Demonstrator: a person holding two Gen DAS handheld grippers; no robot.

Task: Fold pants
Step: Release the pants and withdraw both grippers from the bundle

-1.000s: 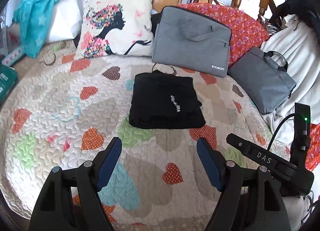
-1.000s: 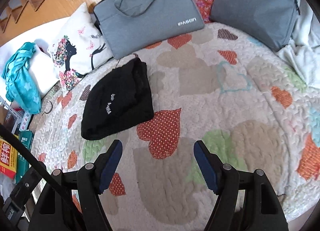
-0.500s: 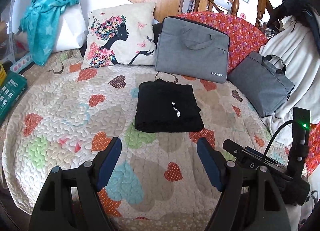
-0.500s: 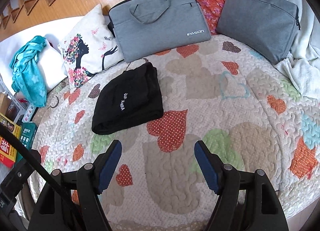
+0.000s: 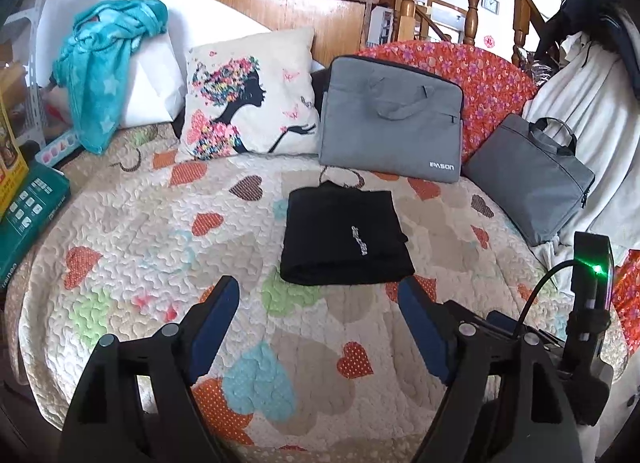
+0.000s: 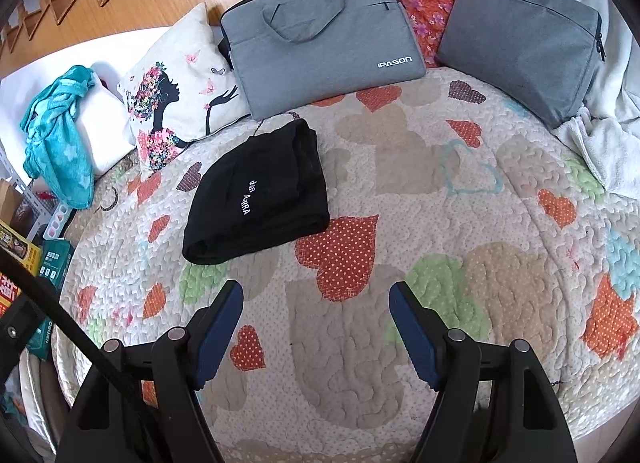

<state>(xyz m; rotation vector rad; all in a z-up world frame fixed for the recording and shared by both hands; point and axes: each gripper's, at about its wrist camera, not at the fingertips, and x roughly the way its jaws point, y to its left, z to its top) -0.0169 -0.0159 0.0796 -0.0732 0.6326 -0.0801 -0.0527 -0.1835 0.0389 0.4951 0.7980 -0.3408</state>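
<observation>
The black pants [image 5: 344, 239] lie folded into a compact rectangle with white lettering on top, on the heart-patterned quilt [image 5: 160, 231]. They also show in the right wrist view [image 6: 260, 195], left of centre. My left gripper [image 5: 320, 299] is open and empty, held above the quilt in front of the pants and apart from them. My right gripper [image 6: 316, 303] is open and empty, above the quilt to the right of and in front of the pants. The right gripper's body with a green light [image 5: 592, 287] shows at the left wrist view's right edge.
Behind the pants lean a printed cushion [image 5: 252, 103], a grey IPASON laptop bag [image 5: 392, 131] and a second grey bag [image 5: 532, 175]. A teal cloth [image 5: 104, 75] hangs on a white pillow at left. Boxes [image 5: 28, 219] stand off the left edge. White fabric [image 6: 608, 143] lies at right.
Both grippers have pulled back and up from the pants, which now look smaller and farther. The pants have not moved. Both grippers stay open.
</observation>
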